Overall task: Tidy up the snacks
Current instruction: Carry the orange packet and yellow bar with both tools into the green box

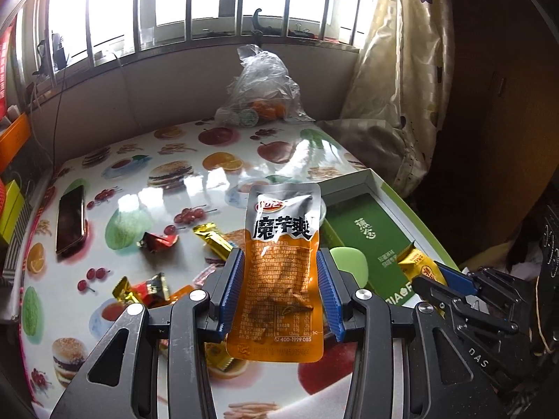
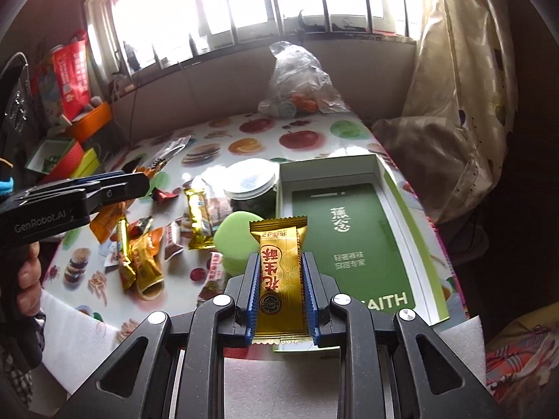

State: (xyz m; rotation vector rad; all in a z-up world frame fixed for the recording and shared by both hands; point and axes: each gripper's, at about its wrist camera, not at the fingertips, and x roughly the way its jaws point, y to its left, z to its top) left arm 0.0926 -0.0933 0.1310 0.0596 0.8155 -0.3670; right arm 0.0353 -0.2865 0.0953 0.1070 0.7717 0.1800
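On the table [image 2: 314,150], the green box [image 2: 353,241] lies open by the right edge, and everything else sits left of it. Loose snacks [image 2: 139,255] are scattered well to its left. Just left of the box, the left claw [image 1: 279,296] grips an orange pouch [image 1: 279,265] upright. Over the box's near left corner, the right claw [image 2: 281,293] pinches a gold bar [image 2: 279,279].
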